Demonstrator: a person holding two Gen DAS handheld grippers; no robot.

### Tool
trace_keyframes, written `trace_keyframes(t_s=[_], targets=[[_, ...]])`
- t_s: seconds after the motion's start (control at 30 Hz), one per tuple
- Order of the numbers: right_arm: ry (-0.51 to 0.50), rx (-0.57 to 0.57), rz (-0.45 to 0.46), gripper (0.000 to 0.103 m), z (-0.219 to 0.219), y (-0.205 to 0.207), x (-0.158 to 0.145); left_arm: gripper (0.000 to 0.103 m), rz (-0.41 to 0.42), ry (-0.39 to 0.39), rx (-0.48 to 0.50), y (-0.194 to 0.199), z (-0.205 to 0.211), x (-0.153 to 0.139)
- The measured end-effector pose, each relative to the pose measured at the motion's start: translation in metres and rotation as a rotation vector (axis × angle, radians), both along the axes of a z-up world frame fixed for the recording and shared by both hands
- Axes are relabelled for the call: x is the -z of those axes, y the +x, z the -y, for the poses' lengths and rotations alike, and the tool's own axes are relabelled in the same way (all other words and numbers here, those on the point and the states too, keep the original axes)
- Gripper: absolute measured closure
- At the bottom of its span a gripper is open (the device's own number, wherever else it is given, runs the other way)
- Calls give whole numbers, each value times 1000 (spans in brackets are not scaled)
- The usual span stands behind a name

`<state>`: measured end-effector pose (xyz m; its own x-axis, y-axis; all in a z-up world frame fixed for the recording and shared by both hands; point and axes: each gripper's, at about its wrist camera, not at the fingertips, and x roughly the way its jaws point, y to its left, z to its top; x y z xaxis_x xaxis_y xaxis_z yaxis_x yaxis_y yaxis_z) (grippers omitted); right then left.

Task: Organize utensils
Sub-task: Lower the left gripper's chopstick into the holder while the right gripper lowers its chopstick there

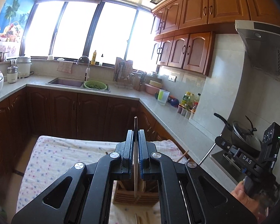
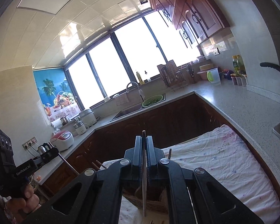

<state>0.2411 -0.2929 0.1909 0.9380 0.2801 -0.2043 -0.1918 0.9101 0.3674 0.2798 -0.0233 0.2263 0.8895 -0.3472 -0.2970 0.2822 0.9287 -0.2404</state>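
Observation:
My left gripper (image 1: 135, 133) is shut on a chopstick (image 1: 135, 175) with a metal tip, held upright over a slatted wooden utensil holder (image 1: 135, 197) on the flowered cloth (image 1: 65, 149). The chopstick's lower end reaches into the holder. My right gripper (image 2: 144, 139) is shut on a thin metal utensil (image 2: 144, 186), upright above the same wooden holder (image 2: 151, 203). The right gripper also shows at the right of the left wrist view (image 1: 214, 141), and the left gripper at the left of the right wrist view (image 2: 56, 152). Other utensils stand inside the holder.
Loose wooden chopsticks (image 1: 183, 155) lie on the cloth-covered table. The kitchen counter (image 1: 164, 110) wraps around with a sink (image 1: 65, 83), green colander (image 1: 94, 85), dish rack, bottles and rice cookers. A wok (image 1: 242, 136) sits on the stove at right.

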Motion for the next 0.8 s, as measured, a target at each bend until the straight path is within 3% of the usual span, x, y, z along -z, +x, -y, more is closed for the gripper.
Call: trace_keyframes(t_s=[0.23,0.6,0.8], targets=[[-58,76,38,99,-7,28,5,99,-30,-24,-36,41,10,26],[-111,99,-21,99,-22,40,66,99,-164,-6,-36,55,18,105],[-107,91,-54,99,-24,40,82,99,-157,7,-46,53,18,111]])
